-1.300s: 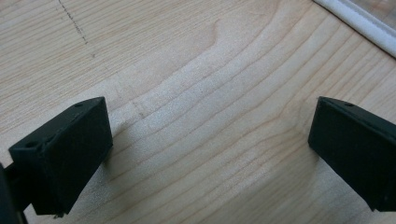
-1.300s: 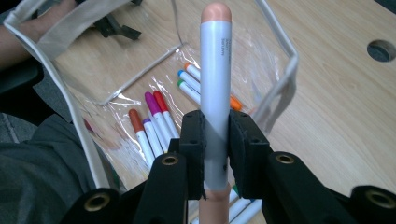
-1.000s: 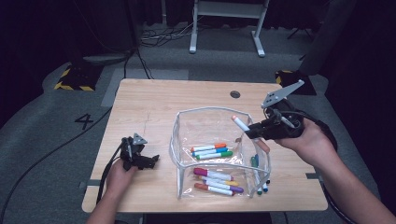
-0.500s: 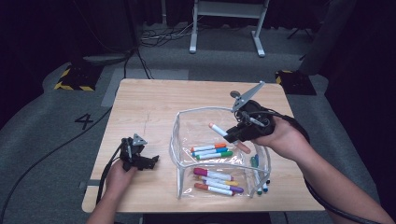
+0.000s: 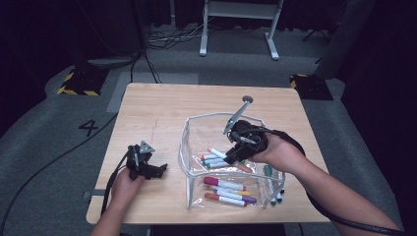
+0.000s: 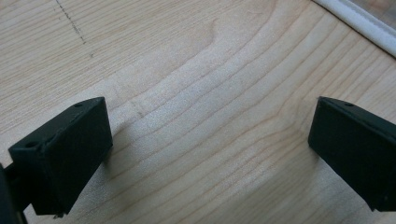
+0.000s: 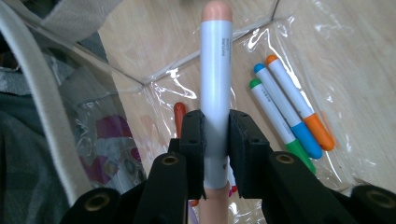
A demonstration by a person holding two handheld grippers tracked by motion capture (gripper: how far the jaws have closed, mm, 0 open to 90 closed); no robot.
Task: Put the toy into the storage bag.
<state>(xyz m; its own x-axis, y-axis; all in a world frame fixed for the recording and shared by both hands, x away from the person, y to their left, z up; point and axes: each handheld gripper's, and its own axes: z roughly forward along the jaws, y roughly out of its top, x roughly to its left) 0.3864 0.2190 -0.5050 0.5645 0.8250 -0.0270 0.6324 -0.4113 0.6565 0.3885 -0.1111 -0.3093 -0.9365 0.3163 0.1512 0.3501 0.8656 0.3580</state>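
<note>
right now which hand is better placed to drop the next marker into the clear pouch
Right. The right gripper is shut on a peach-capped marker over the clear pouch. The left gripper rests open on the bare table, beside the pouch.

The held marker [image 7: 216, 93] was white with peach-coloured ends; the pouch [image 5: 194, 147] was clear with white trim; the table [image 5: 162, 113] was pale woodgrain; the gripper jaws were black.
</note>
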